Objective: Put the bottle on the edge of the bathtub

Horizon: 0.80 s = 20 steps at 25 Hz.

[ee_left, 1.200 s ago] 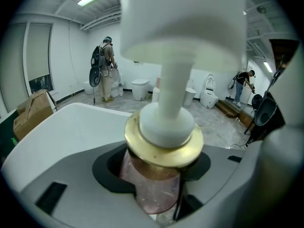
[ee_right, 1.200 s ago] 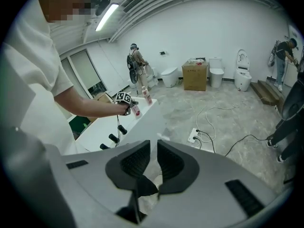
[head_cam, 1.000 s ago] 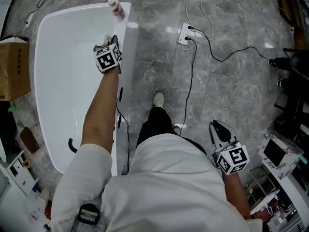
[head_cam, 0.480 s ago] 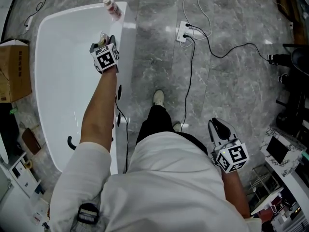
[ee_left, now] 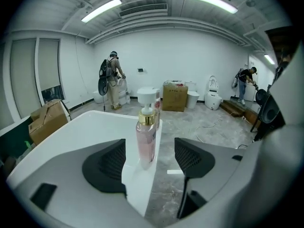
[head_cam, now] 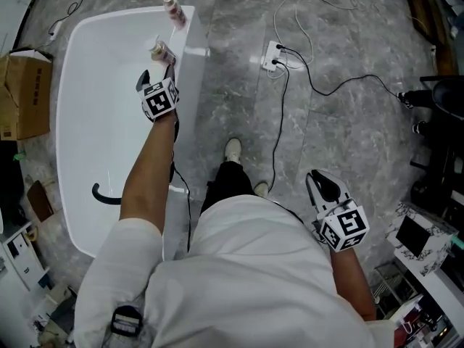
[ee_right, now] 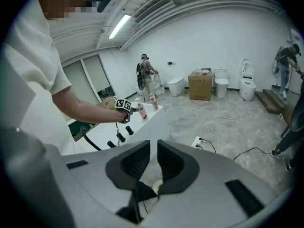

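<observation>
A pink bottle (ee_left: 145, 139) with a gold collar and white pump stands upright on the bathtub's (head_cam: 181, 125) right rim. In the head view this bottle (head_cam: 161, 51) is just beyond my left gripper (head_cam: 157, 75). The left gripper's (ee_left: 149, 158) jaws are opening; the bottle's base sits in the gap at their tips, and neither pad touches it. A second pink bottle (head_cam: 172, 9) stands at the rim's far corner. My right gripper (head_cam: 319, 182) hangs low by the person's right side, over the floor. Its jaws (ee_right: 153, 158) are shut with nothing in them.
A power strip (head_cam: 274, 53) with trailing cables lies on the grey stone floor to the right of the tub. A cardboard box (head_cam: 25, 96) stands left of the tub. A black hose (head_cam: 105, 194) lies inside the tub. Dark equipment (head_cam: 442, 122) is at the far right.
The left gripper has let go of the bottle and drawn back toward the person. The bottle now stands free on the rim. The right gripper has hardly moved.
</observation>
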Each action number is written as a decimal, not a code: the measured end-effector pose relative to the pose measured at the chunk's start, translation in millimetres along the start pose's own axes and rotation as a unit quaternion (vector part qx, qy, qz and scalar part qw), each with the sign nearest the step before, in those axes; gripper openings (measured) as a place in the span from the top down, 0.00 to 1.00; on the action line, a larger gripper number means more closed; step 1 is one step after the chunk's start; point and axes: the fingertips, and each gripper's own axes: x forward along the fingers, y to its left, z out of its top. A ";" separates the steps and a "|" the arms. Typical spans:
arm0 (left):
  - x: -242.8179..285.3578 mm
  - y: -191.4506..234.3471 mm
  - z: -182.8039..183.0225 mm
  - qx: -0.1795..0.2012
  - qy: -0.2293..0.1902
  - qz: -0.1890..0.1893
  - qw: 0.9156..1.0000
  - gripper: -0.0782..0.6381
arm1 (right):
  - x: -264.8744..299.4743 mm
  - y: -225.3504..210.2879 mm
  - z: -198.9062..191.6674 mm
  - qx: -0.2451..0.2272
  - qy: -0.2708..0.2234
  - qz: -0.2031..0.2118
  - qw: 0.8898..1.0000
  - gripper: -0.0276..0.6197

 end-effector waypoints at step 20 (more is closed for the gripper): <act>-240.8 -117.8 -95.9 -0.012 0.006 -0.095 0.995 0.77 | -88.1 10.2 -59.2 -0.053 -0.073 0.057 0.994 0.91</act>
